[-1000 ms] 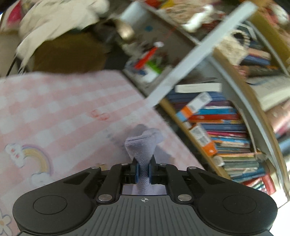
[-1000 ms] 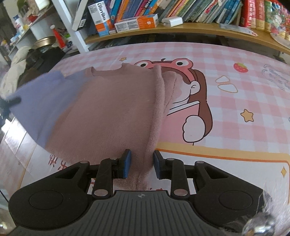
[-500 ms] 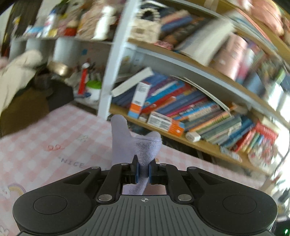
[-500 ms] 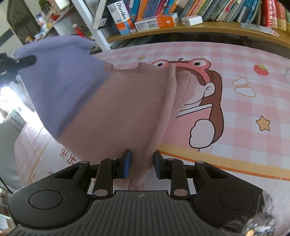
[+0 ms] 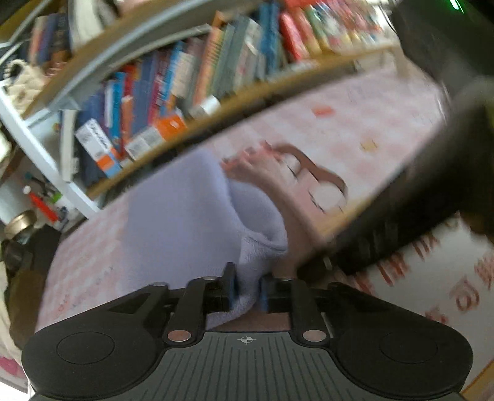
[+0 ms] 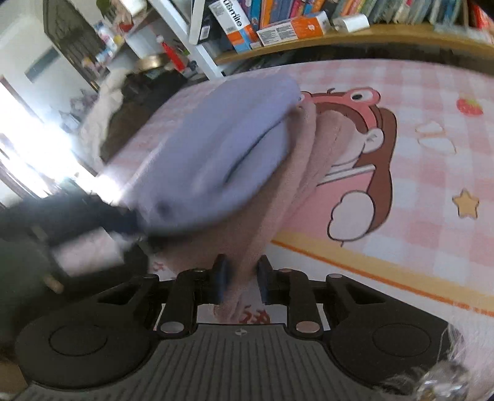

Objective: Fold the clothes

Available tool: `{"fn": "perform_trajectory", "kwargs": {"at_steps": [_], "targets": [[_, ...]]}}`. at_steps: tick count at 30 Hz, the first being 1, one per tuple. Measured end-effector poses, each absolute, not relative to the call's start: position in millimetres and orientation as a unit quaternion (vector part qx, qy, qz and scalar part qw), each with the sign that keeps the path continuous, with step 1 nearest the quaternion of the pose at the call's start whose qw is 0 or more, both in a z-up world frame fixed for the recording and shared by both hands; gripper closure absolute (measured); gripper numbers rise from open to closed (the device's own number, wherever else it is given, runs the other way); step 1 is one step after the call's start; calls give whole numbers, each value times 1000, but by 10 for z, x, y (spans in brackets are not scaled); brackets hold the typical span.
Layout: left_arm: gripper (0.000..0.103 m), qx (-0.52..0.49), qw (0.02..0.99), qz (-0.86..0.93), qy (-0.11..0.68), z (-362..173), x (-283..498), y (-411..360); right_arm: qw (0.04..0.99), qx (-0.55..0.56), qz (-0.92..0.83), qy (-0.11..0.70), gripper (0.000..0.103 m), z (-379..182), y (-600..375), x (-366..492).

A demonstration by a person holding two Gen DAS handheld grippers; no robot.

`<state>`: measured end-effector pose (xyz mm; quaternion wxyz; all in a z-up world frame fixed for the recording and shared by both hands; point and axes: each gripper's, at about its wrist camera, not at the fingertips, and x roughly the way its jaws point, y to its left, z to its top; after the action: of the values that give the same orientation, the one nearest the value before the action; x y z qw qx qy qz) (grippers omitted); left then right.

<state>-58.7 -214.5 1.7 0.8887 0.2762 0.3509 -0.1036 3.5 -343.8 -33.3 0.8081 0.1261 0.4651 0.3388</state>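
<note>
A fleece garment, lavender (image 5: 185, 216) at one end and dusty pink (image 6: 311, 154) at the other, hangs between both grippers above a pink checked cartoon mat (image 6: 416, 172). My left gripper (image 5: 247, 288) is shut on the lavender edge. My right gripper (image 6: 240, 282) is shut on the pink part. The lavender end (image 6: 222, 154) is folded over the pink part and lies close to it. In the left wrist view the right gripper's black body (image 5: 401, 222) shows blurred just ahead. In the right wrist view the left gripper (image 6: 77, 216) is a dark blur at the left.
A bookshelf (image 6: 308, 21) full of books and boxes runs along the mat's far edge; it also shows in the left wrist view (image 5: 185, 77). A white shelf post (image 6: 185, 40) stands at the back left. Bottles and clutter (image 6: 166, 58) lie beyond the mat's left end.
My left gripper has swung the lavender end over and across towards the right gripper. The lavender part now lies over the pink part. The right gripper has held its place.
</note>
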Motion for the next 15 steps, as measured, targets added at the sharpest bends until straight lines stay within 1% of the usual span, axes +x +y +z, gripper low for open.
{"fn": "perform_trajectory", "kwargs": {"at_steps": [5,8,9,10,11,12,13,15], "targets": [[77,271,889,-103,354,17,-598,-2165,802,139,348,465,80,-298,-3528,16],[77,279,886,-103,356,13,-600,-2169,803,147,354,457,78,-220,-3577,18],[77,281,885,-104,356,15,-616,-2182,805,151,355,451,75,-184,-3602,28],[77,281,886,-106,354,12,-621,-2180,806,155,356,446,69,-147,-3626,37],[83,277,886,-114,354,18,-637,-2167,807,160,358,441,65,-115,-3648,52],[90,274,887,-116,353,19,-647,-2151,806,164,361,439,53,-93,-3660,73],[93,273,888,-113,352,20,-650,-2138,805,169,364,436,43,-74,-3662,88],[95,250,896,-107,352,53,-633,-2077,801,179,365,438,42,-83,-3665,121]]}}
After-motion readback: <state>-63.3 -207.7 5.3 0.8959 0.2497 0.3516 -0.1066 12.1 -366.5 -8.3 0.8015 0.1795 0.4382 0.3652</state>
